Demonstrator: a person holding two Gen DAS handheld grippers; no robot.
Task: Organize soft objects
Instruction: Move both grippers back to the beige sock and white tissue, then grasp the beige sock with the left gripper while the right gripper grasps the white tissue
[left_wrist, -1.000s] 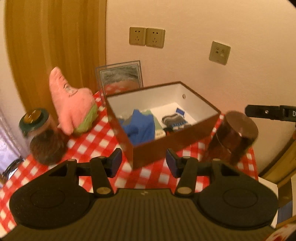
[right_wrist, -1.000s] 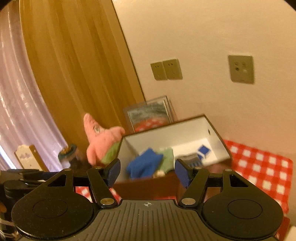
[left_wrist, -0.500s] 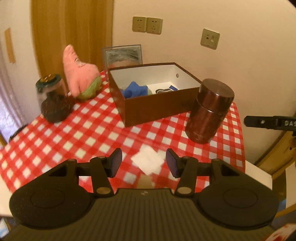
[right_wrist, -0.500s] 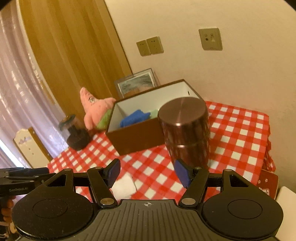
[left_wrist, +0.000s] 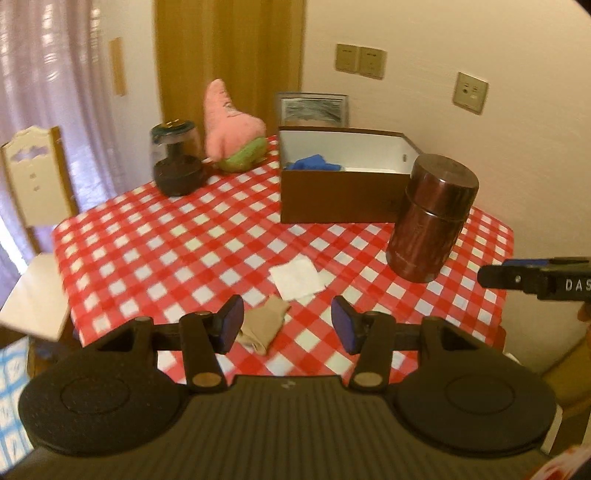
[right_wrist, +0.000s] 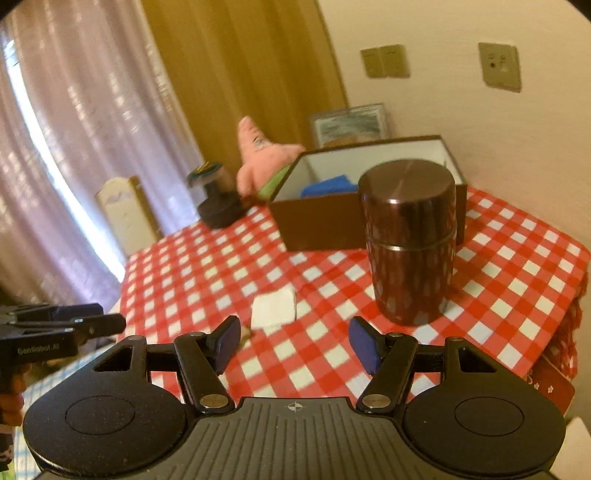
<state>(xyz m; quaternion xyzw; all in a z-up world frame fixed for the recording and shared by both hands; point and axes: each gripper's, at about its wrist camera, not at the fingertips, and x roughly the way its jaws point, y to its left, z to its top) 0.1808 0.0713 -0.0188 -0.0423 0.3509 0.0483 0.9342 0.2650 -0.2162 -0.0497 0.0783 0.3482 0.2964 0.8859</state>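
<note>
Beige sock (left_wrist: 263, 325) lies crumpled on checked tablecloth (left_wrist: 184, 251) near your left gripper (left_wrist: 287, 328), jaws apart, empty. Your right gripper (right_wrist: 295, 343) likewise agape, holding nothing. White cloth (left_wrist: 297, 277) just beyond sock.
</note>
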